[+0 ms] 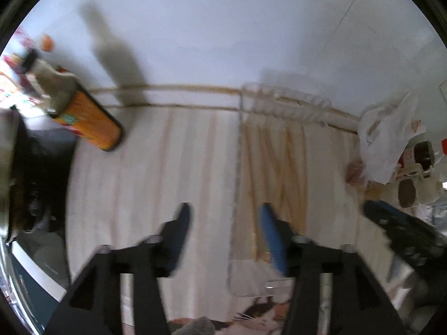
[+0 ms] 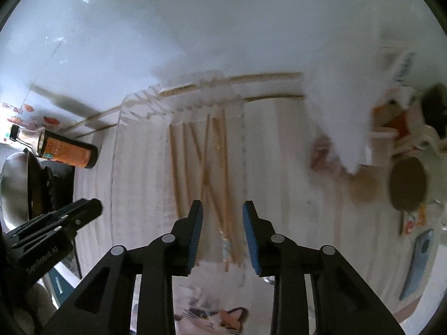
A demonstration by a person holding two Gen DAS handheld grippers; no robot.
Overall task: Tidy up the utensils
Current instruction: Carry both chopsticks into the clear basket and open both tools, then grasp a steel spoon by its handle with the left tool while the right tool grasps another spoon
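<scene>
Several wooden chopsticks (image 2: 208,167) lie in a clear plastic tray (image 2: 117,150) on a pale striped cloth. In the left wrist view the chopsticks (image 1: 279,167) and tray (image 1: 240,139) are blurred. My right gripper (image 2: 222,212) is open and empty, just above the near ends of the chopsticks. My left gripper (image 1: 225,217) is open and empty, over the cloth at the tray's left edge. Its body shows at the lower left of the right wrist view (image 2: 56,229).
An orange-labelled bottle (image 1: 83,117) lies at the back left, also in the right wrist view (image 2: 64,150). A dark pan (image 2: 25,184) sits left. A white plastic bag (image 1: 391,134), cups (image 2: 408,184) and a blue object (image 2: 419,262) are right.
</scene>
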